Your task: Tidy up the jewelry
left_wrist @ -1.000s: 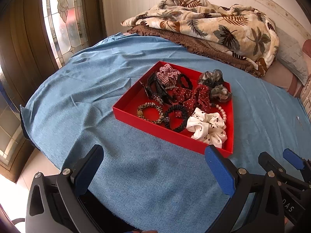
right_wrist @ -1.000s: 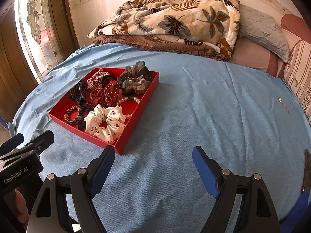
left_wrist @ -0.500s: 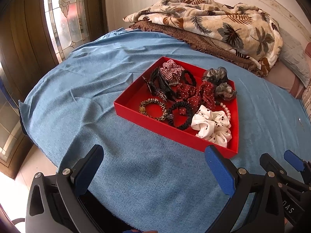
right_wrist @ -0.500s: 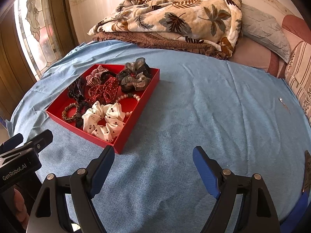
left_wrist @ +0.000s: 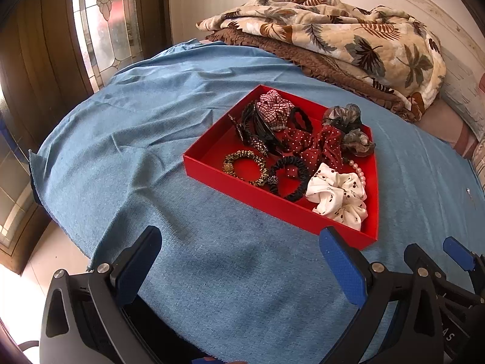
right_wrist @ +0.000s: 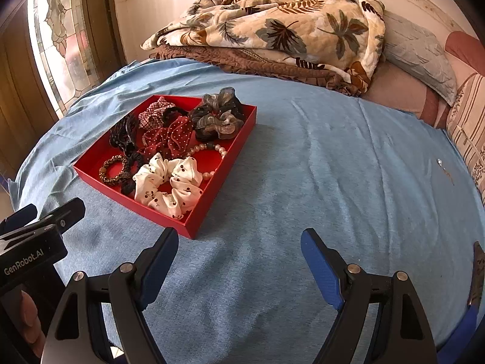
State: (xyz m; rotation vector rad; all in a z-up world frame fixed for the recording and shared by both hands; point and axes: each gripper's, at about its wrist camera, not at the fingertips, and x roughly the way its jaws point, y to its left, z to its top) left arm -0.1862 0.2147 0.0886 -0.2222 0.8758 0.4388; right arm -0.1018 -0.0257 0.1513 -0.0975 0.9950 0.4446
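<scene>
Your pearl bracelet runs under the white scrunchie, so its full loop stays hidden. The small shiny speck on the blue cloth is too tiny to identify. The striped pillow is cut off at the picture's right edge.

One red tray holds one white scrunchie, one leopard hair tie, one pearl bracelet, one plaid scrunchie, and one dotted red bow

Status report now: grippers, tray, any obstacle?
Left gripper open, empty. Right gripper open, empty. Red tray full, untouched. Nothing in the way.
</scene>
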